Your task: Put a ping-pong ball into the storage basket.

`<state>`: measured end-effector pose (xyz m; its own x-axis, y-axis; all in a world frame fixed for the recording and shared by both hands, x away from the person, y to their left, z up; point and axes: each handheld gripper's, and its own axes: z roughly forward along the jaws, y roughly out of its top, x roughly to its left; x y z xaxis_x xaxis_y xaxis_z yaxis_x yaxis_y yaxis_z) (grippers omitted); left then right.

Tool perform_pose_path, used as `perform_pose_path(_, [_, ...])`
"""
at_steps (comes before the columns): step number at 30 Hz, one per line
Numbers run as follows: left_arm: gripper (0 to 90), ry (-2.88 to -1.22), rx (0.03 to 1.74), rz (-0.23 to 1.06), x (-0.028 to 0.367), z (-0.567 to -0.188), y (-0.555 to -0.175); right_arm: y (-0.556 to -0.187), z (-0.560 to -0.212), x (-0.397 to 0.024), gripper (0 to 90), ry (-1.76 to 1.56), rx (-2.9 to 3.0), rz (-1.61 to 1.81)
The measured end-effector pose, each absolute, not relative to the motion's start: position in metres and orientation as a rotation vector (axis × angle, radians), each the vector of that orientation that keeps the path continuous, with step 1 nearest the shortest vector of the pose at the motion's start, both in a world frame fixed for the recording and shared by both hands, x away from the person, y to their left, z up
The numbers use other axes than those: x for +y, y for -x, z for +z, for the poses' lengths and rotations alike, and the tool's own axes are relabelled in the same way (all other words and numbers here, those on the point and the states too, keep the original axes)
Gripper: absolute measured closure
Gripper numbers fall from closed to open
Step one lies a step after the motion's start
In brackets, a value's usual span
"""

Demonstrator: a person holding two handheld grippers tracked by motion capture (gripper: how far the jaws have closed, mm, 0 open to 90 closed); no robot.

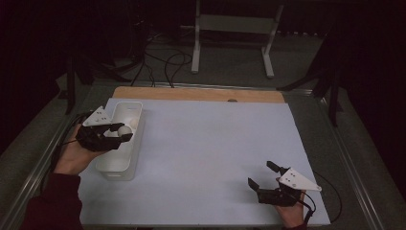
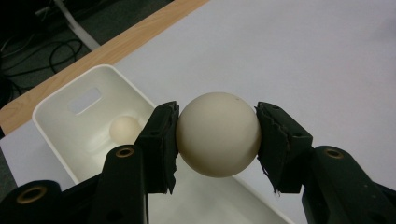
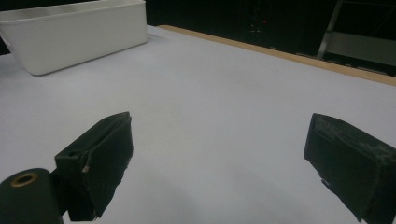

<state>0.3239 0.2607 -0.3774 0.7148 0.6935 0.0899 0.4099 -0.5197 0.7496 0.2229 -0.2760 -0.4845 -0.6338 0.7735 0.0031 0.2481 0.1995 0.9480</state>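
Left gripper (image 2: 217, 135) clamps cream ball (image 2: 218, 134) over white bin (image 2: 56, 100); second ball (image 2: 125, 129) inside, blurred, 10 o'clock. Bin's near end cut off. Right gripper (image 3: 219, 163) wide open, empty, 5 o'clock on sheet (image 1: 215, 143).

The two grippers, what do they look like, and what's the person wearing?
Both the left gripper and right gripper are black, with two blocky jaws faced in frayed dark pads, brass-ringed screw holes, a grey three-cornered plate on top and a trailing black cable. The sleeve is dark red.

Pale sheet (image 1: 210, 143) over wooden table (image 1: 191, 93), white metal stand (image 1: 234, 28) behind, black cables (image 1: 163, 64) on floor
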Motion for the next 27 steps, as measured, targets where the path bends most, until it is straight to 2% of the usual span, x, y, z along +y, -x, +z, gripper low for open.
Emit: perform_pose_path(27, [50.8, -2.168, 0.881, 0.498, 0.275, -0.384, -0.320, -0.224, -0.485, -0.275, 7.8, -0.950, 2.003, 1.439])
